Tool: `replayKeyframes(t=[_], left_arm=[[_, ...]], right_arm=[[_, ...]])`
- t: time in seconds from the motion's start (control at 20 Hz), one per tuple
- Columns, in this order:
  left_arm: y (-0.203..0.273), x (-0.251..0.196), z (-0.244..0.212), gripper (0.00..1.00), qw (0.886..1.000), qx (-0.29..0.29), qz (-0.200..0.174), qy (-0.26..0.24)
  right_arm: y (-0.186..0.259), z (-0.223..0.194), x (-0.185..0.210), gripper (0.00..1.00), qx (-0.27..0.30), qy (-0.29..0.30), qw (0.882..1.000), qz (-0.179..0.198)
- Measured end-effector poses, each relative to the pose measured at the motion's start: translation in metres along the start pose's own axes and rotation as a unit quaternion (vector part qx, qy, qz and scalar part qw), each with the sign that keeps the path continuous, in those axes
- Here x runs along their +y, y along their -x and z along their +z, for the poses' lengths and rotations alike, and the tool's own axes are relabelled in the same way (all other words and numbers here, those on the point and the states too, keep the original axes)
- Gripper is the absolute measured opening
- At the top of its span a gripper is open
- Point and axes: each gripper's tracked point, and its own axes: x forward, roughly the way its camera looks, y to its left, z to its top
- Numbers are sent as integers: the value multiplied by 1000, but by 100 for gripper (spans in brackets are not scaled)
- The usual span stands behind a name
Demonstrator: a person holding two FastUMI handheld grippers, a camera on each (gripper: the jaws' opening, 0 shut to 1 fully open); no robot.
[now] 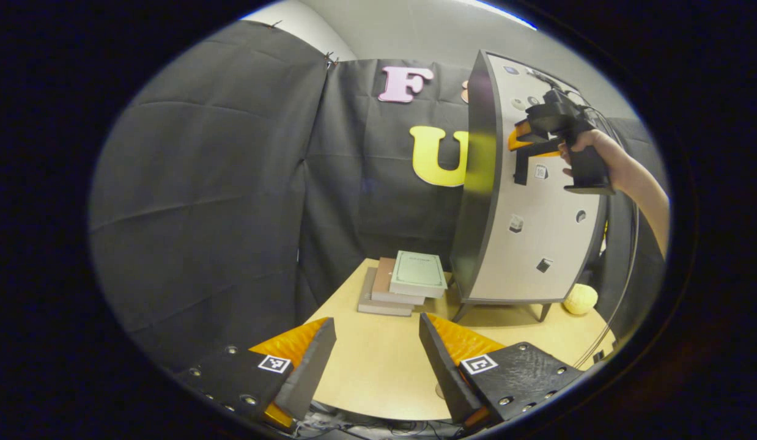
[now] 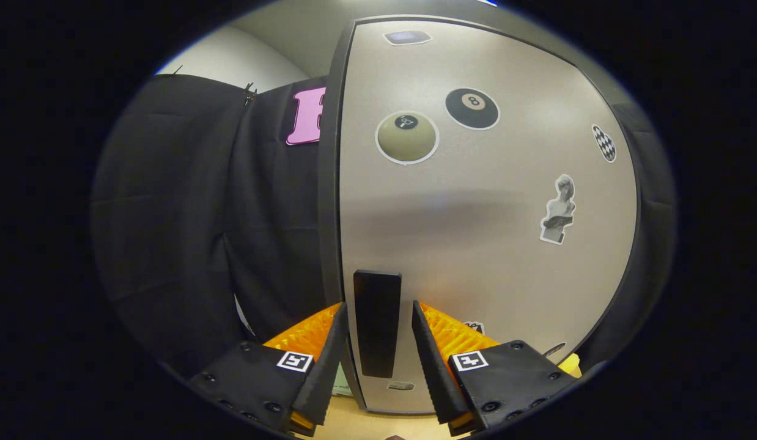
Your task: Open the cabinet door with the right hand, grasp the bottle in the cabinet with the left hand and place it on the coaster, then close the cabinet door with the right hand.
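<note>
While shut, grey cabinet door (image 2: 476, 244) w/ stickers, black handle (image 2: 376, 322).

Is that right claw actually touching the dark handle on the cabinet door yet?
Apart. In the right gripper view, the right claw straddles the door handle, and a strip of pale cabinet door shows between the handle and each finger.

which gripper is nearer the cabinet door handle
Right. The right gripper has its fingers on either side of the handle; the left gripper hangs back over the table.

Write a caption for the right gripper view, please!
Right gripper, jaws open around the handle of the shut cabinet door.
</note>
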Motion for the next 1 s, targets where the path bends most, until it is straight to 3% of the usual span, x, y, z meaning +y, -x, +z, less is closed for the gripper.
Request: replayKeyframes(t=[0.1, 0.15, 0.2, 0.25, 0.35, 0.5, 0.8, 1.0], left_arm=[[-1, -3, 3, 85, 1000, -3, -4, -7], [-1, -3, 3, 85, 1000, -5, -5, -11], [-1, -6, 5, 82, 1000, -7, -9, -11], [-2, -7, 4, 82, 1000, -8, -11, -10], [-1, -9, 5, 85, 1000, -10, -16, -3], [-2, -10, 3, 85, 1000, -9, -17, 4], [-12, -15, 5, 82, 1000, -11, -22, 3], [-11, -24, 10, 86, 999, -14, -31, 3]], right_arm=[[1, 0, -1, 35, 1, -3, 1000, -4], [2, -2, -1, 42, 3, -5, 1000, -4], [5, -1, -2, 42, 3, -7, 1000, -6], [3, -2, -3, 31, 4, -9, 1000, -5], [2, -3, -4, 34, 6, -16, 1000, -3], [5, -2, -3, 28, 2, -13, 1000, 3], [21, -4, 0, 29, -1, -7, 1000, 24], [36, -6, 1, 29, -6, 5, 999, 42]])
